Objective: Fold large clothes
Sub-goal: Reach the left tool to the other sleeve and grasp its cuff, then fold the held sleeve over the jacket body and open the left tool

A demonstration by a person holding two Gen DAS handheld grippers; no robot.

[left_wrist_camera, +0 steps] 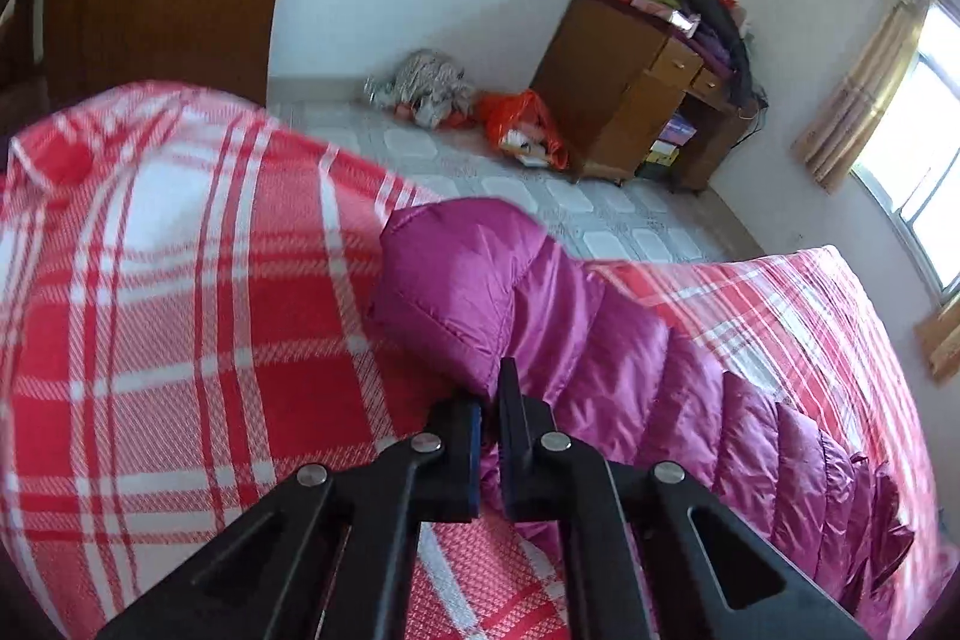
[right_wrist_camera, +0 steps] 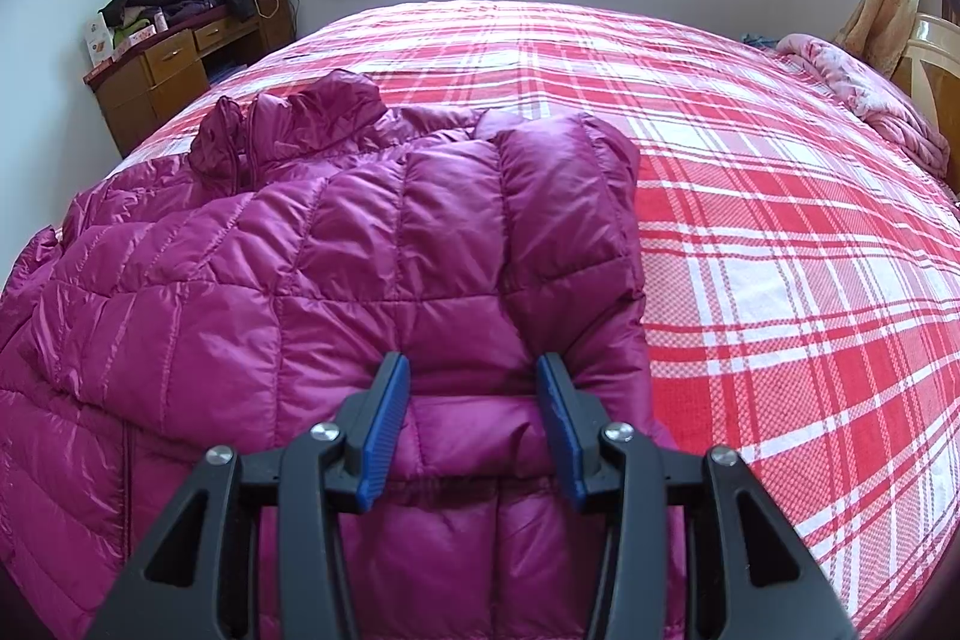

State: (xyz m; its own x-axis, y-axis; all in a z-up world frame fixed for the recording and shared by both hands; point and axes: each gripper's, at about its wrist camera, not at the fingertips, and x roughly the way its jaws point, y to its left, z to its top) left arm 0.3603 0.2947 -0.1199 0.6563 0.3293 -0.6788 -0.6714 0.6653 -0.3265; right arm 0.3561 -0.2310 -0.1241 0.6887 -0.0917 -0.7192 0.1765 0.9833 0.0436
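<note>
A magenta quilted down jacket (right_wrist_camera: 360, 250) lies partly folded on a bed with a red and white plaid cover (right_wrist_camera: 750, 220); its collar is bunched at the far left. My right gripper (right_wrist_camera: 473, 361) is shut on a thick fold of the jacket near its near edge, and the fabric bulges between the blue pads. In the left wrist view the jacket (left_wrist_camera: 600, 340) stretches off to the right across the plaid cover (left_wrist_camera: 180, 280). My left gripper (left_wrist_camera: 492, 388) is shut at the jacket's edge, with a thin sliver of magenta fabric between the pads.
A wooden desk (left_wrist_camera: 624, 88) piled with clothes and boxes stands against the wall, also seen as the desk (right_wrist_camera: 162, 70) at left. An orange bag (left_wrist_camera: 528, 124) and a grey bundle (left_wrist_camera: 432, 88) lie on the tiled floor. A pink blanket (right_wrist_camera: 870, 100) sits at the bed's right end.
</note>
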